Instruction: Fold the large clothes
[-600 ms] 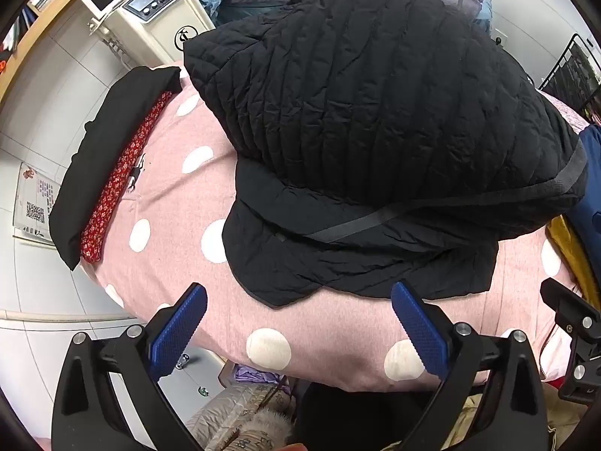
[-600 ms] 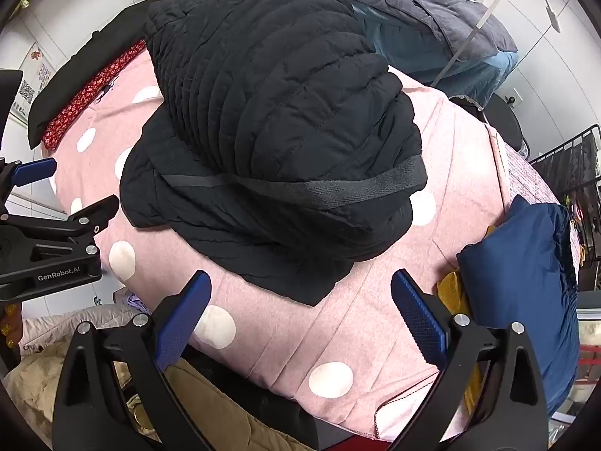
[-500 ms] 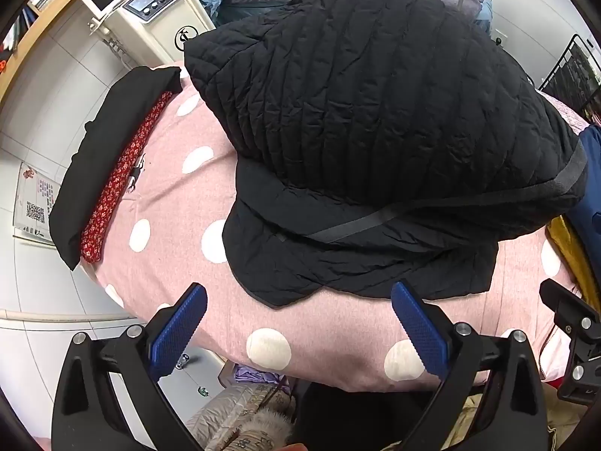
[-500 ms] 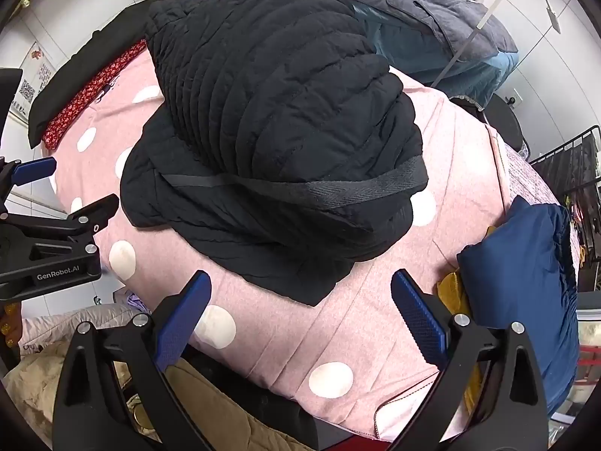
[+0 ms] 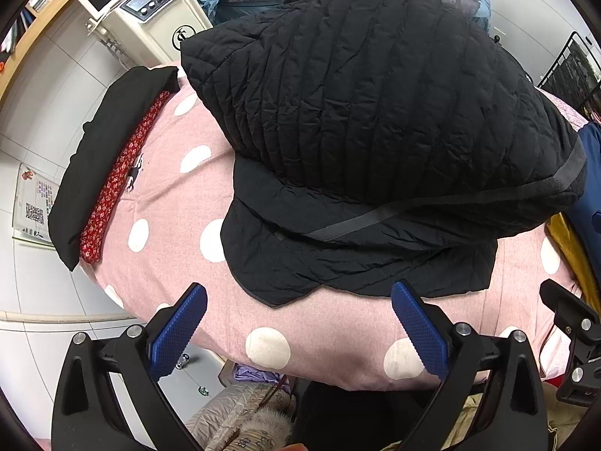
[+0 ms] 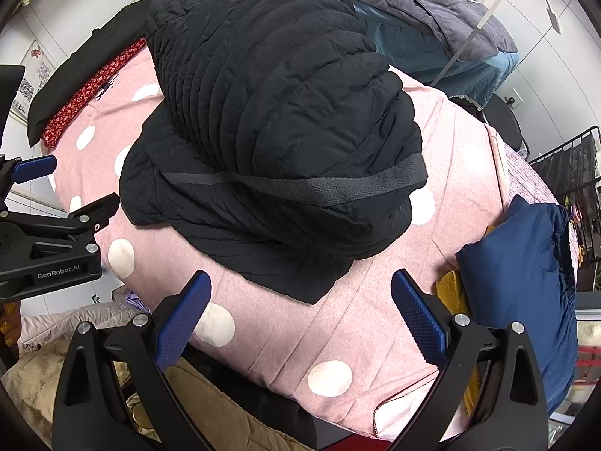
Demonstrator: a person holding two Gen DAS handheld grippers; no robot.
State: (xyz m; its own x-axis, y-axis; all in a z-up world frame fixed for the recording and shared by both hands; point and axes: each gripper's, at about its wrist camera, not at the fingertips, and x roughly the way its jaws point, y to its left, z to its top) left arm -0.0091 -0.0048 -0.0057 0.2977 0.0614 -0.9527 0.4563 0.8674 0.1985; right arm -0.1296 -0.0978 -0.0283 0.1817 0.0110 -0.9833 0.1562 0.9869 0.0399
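A black quilted jacket (image 5: 375, 112) lies folded in a thick bundle on a pink sheet with white dots (image 5: 169, 195); it also shows in the right wrist view (image 6: 278, 127). My left gripper (image 5: 298, 329) is open and empty, just short of the jacket's near hem. My right gripper (image 6: 300, 319) is open and empty, near the jacket's near corner. The left gripper's body (image 6: 49, 240) shows at the left edge of the right wrist view.
A folded black and red garment (image 5: 109, 173) lies at the sheet's left edge. A folded navy garment (image 6: 522, 263) over a yellow one sits at the right. A white machine (image 5: 142, 11) and a grey bed (image 6: 450, 11) stand behind. Clothes lie below the near edge.
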